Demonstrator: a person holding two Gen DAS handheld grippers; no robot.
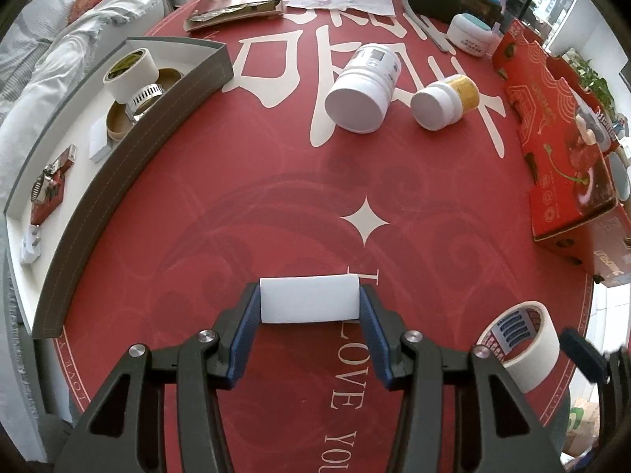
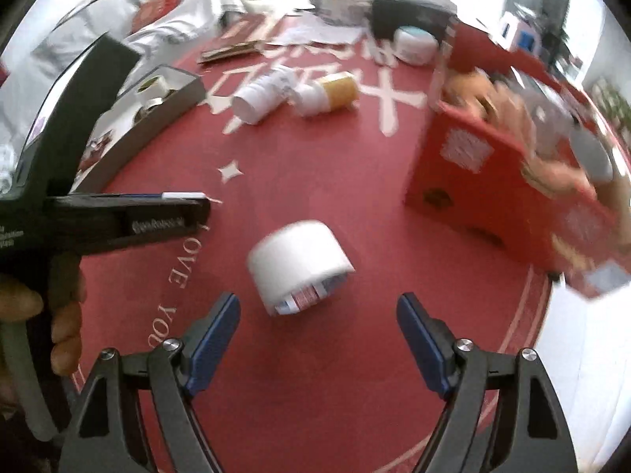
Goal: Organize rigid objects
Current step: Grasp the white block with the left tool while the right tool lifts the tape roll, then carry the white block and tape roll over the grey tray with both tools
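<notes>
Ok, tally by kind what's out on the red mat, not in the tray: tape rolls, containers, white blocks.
Tape rolls: 1, the masking tape roll
Containers: 3, the white jar and the yellow-labelled bottle, both on their sides, plus the teal-lidded tub
White blocks: 1, the white block
Total: 5
</notes>
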